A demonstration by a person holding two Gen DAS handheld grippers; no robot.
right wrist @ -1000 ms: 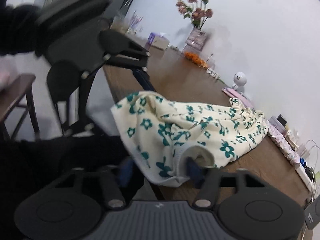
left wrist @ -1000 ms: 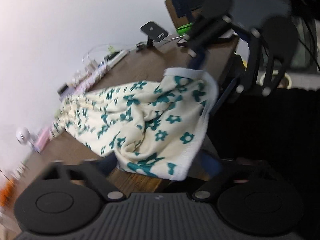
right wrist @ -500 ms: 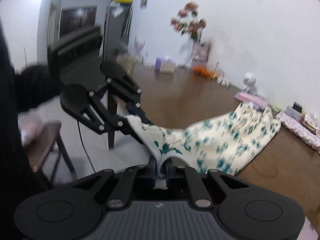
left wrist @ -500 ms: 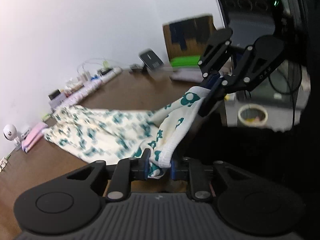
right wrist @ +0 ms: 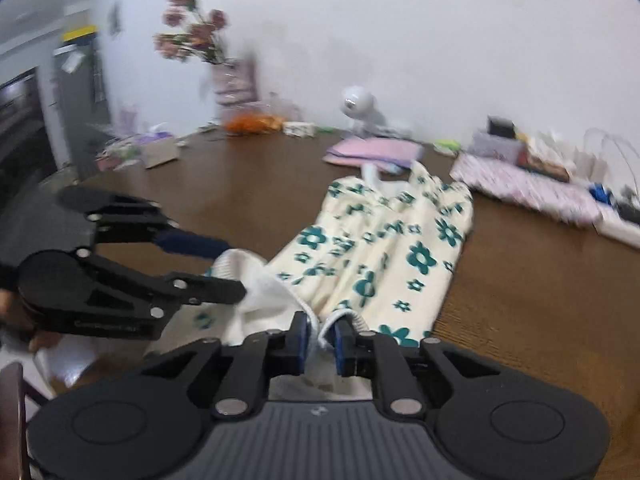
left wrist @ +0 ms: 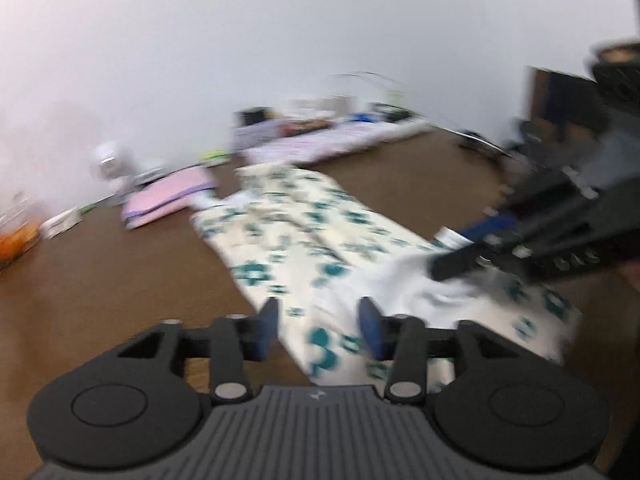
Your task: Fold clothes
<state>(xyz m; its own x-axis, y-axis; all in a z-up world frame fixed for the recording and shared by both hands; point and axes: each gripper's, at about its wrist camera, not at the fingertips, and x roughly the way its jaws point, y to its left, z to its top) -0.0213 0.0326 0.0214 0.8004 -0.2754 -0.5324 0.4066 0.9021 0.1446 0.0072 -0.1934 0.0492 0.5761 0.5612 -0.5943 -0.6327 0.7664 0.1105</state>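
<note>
The floral garment lies stretched along the brown counter, running from 6 o'clock toward 12 in the right wrist view. The left gripper is opening, cloth beneath its spread jaws but not pinched. The right gripper is also opening, its jaws narrowly parted around the white ribbed hem. Released unevenly, the hem could bunch or slide off the counter's near edge.
</note>
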